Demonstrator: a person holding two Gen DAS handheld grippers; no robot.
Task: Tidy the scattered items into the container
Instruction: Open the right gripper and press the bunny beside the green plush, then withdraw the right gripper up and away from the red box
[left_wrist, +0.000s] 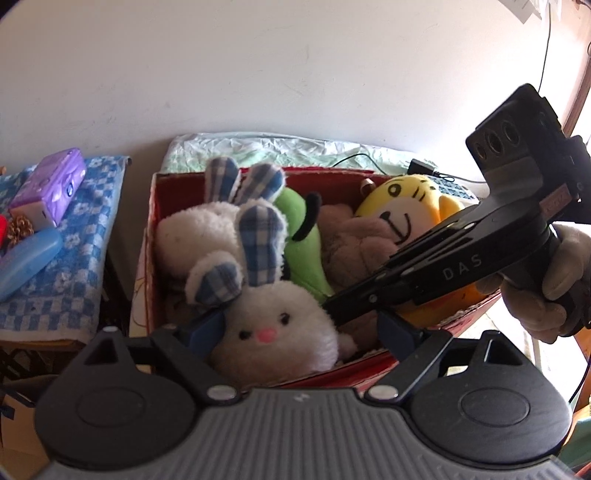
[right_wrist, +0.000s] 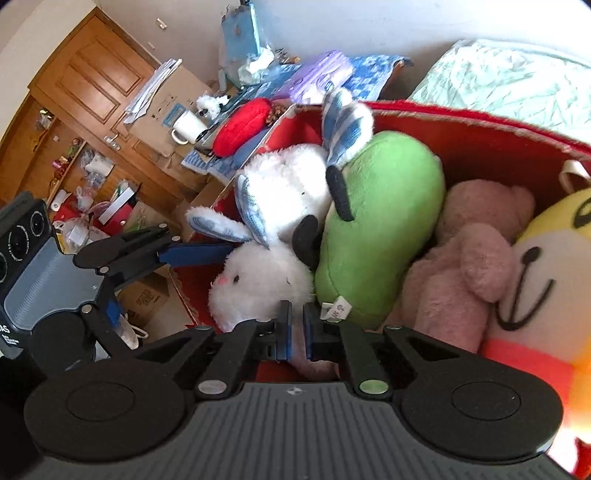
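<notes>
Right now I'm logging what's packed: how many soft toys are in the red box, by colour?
White rabbit: 2, second
Green plush: 1
Pink plush: 1
Yellow plush: 1
Total in red box: 5

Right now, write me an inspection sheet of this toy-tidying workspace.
Surface: pale green crumpled sheet under and behind the box.
Job's things: red box holds white rabbit plush, green plush, pink plush and yellow tiger plush.
Clutter: purple case and blue case on a blue checked towel; red cushion and white mug beyond.
Grippers: left gripper open around the rabbit's head; right gripper shut, nothing between its fingers, gloved hand on its handle.
Cables: black cable on the sheet.
Surroundings: white wall, wooden door, cardboard boxes.
</notes>
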